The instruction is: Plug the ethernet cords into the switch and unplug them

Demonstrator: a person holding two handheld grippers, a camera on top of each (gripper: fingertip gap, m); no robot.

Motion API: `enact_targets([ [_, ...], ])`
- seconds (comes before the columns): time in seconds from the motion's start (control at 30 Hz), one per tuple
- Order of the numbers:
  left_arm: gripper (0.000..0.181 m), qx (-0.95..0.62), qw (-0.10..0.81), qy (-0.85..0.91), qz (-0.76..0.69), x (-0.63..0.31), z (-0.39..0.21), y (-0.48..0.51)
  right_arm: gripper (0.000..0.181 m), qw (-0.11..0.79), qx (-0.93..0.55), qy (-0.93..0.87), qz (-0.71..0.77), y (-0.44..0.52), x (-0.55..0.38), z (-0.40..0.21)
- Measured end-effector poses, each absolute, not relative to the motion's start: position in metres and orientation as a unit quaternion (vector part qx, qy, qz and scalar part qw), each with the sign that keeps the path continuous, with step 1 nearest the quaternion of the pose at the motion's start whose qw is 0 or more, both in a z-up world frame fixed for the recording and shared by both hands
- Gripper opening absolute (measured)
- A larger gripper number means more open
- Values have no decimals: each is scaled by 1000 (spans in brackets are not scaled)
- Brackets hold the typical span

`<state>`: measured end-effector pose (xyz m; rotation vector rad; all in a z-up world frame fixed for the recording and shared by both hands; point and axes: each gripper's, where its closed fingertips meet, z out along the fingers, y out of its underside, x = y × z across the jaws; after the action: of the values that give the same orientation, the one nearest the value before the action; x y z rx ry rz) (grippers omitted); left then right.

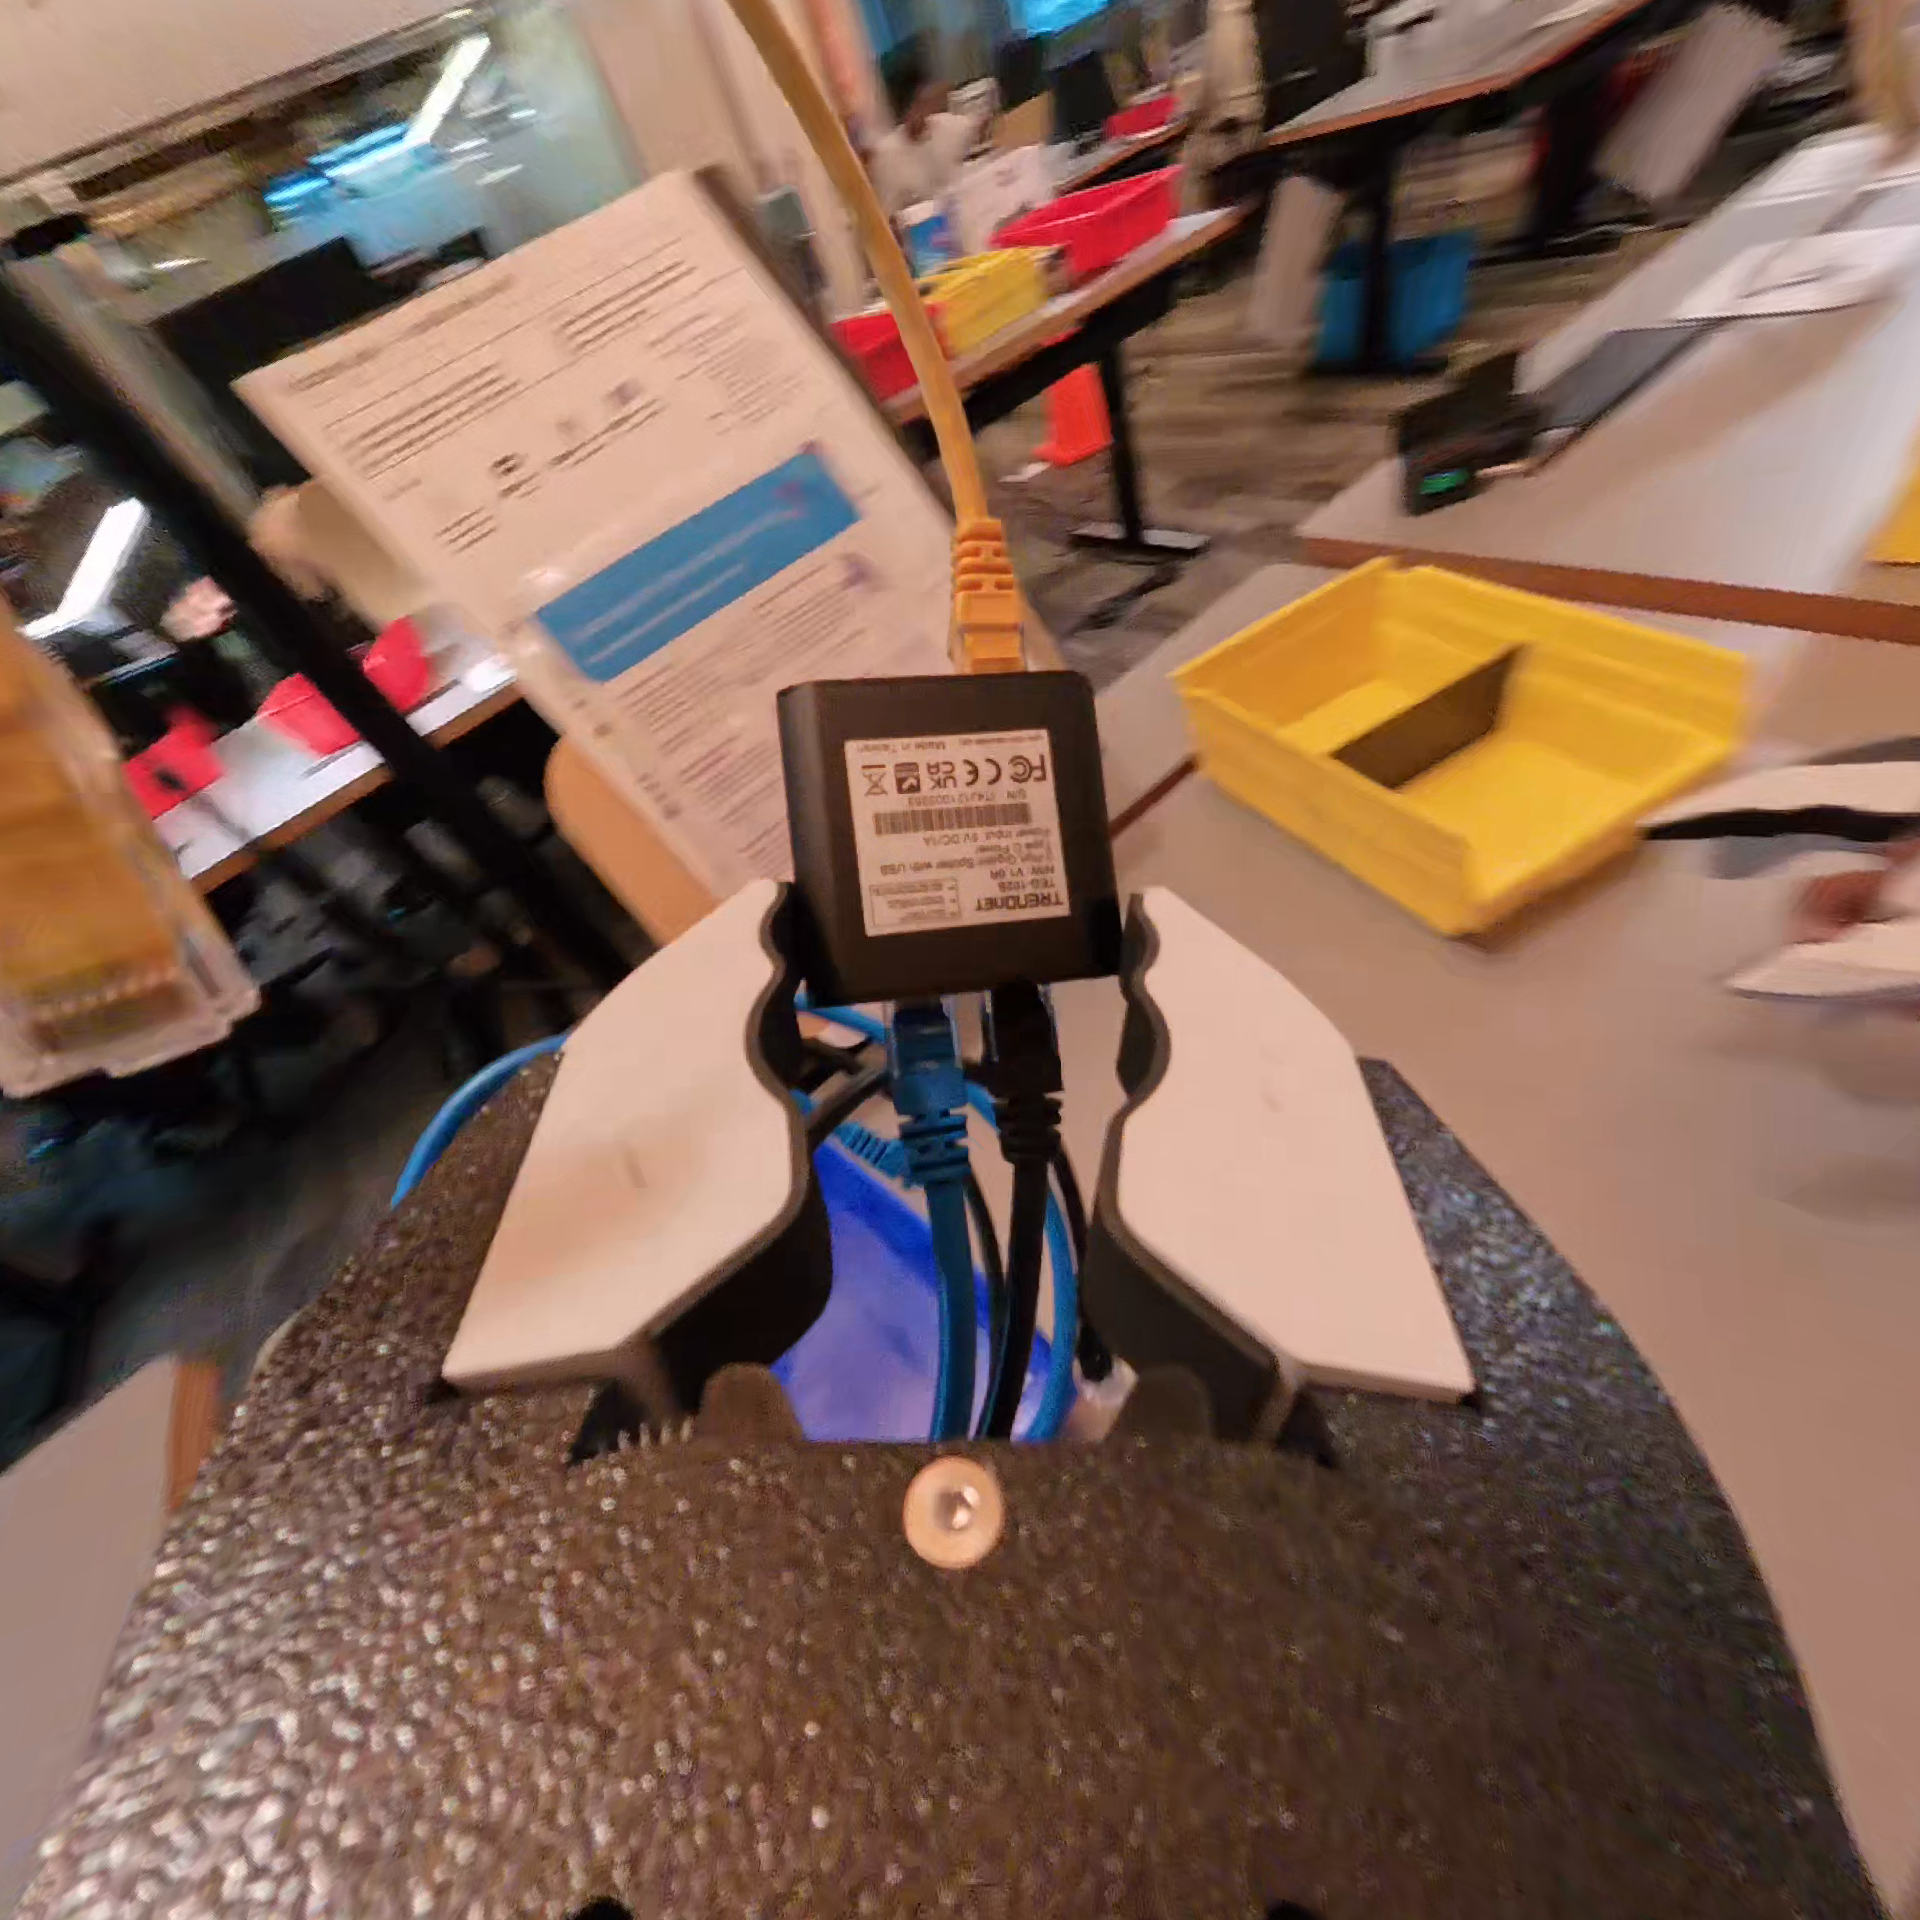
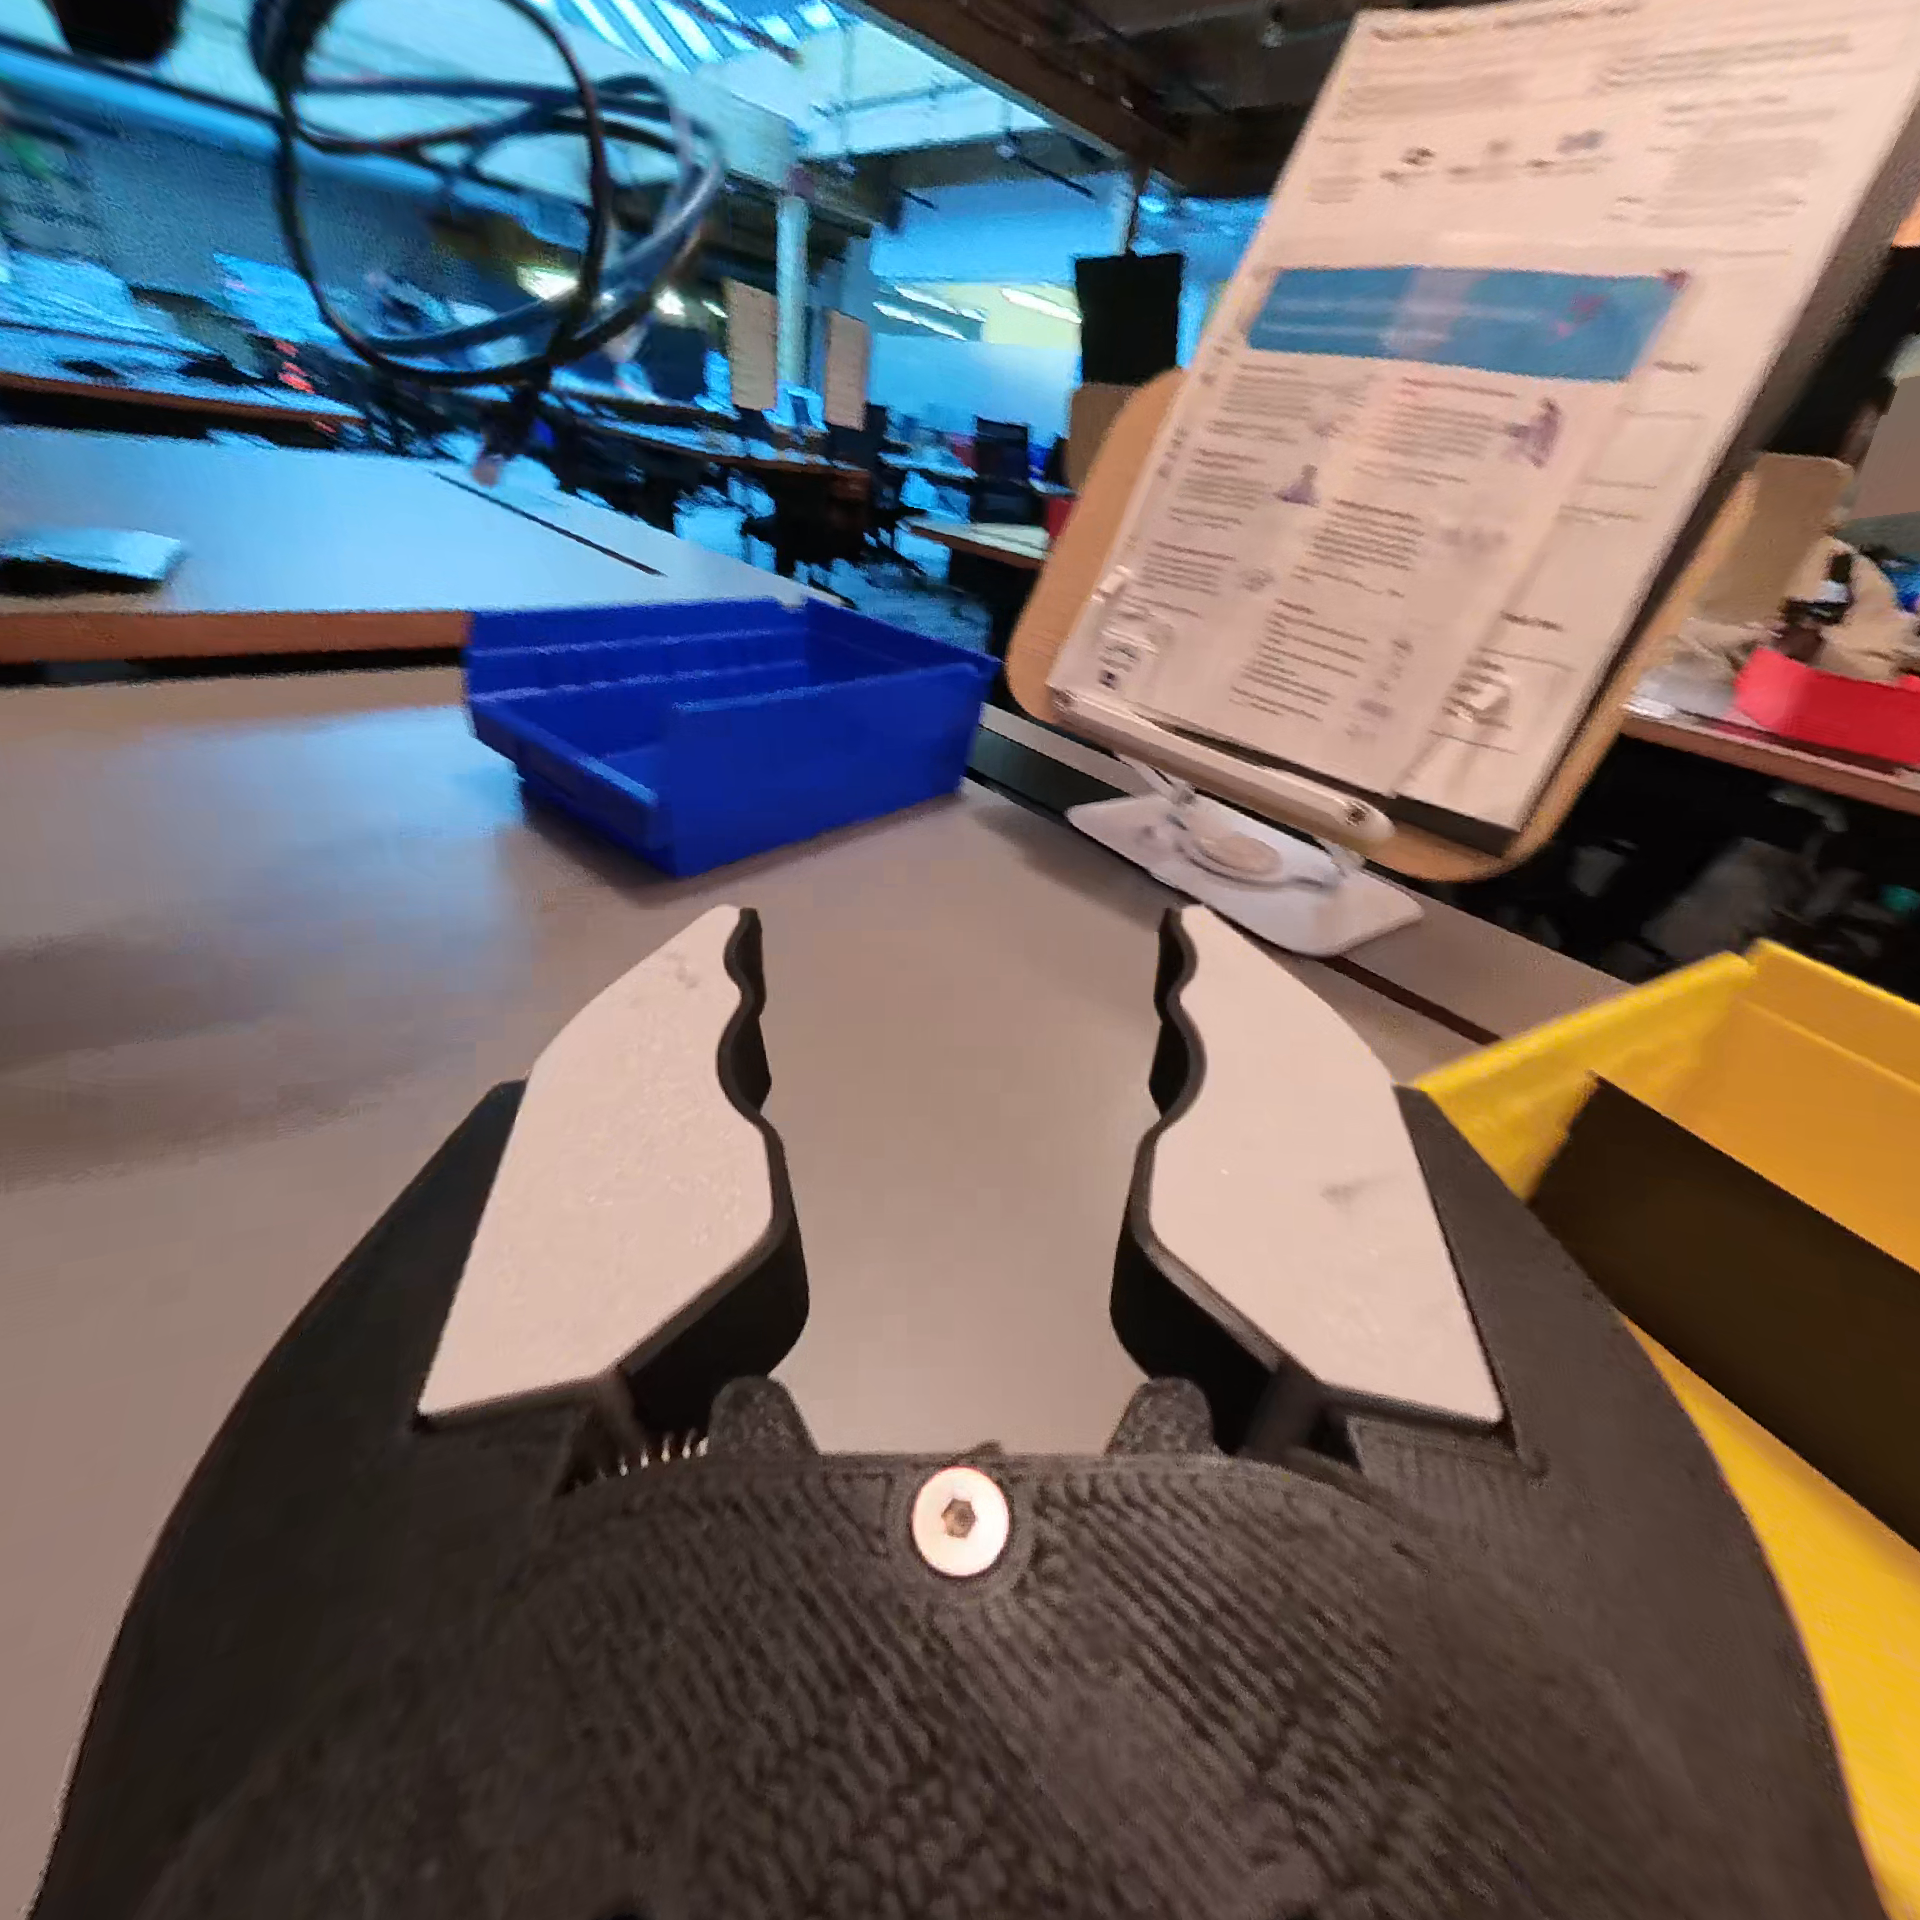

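My left gripper is shut on a small black switch and holds it in the air with its white label facing me. A yellow ethernet cord is plugged into its far side and runs up out of view. A blue cord and a black cord are plugged into its near side and hang down between the fingers. A loose yellow plug hangs blurred at the left edge. My right gripper is open and empty above the grey table. Dark cords dangle at the upper left in the right wrist view.
A blue bin stands ahead of the right gripper. A yellow bin sits on the table to the right, also in the right wrist view. A printed sheet on a stand stands at the table's far edge. Tip to tip, the grippers are about 35 cm apart.
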<state>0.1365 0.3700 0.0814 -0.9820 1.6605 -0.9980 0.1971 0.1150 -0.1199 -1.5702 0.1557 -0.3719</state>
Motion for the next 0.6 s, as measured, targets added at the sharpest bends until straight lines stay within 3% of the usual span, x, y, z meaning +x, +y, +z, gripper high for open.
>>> enact_targets([
  [0.17, 58, -331, 370, 746, -445, 126, 51, 302, 73, 749, -656, 42, -76, 138, 170, -99],
  [0.37, 59, -313, 242, 792, -464, 143, -89, 242, 73, 743, -665, 59, 49, 171, 148, -126],
  [0.53, 58, -270, 274, 819, -425, 152, -182, 218, 72, 698, -665, 198, 178, 184, 155, -169],
  [0.6, 58, -250, 291, 823, -419, 151, -196, 206, 61, 683, -647, 253, 225, 185, 163, -179],
])
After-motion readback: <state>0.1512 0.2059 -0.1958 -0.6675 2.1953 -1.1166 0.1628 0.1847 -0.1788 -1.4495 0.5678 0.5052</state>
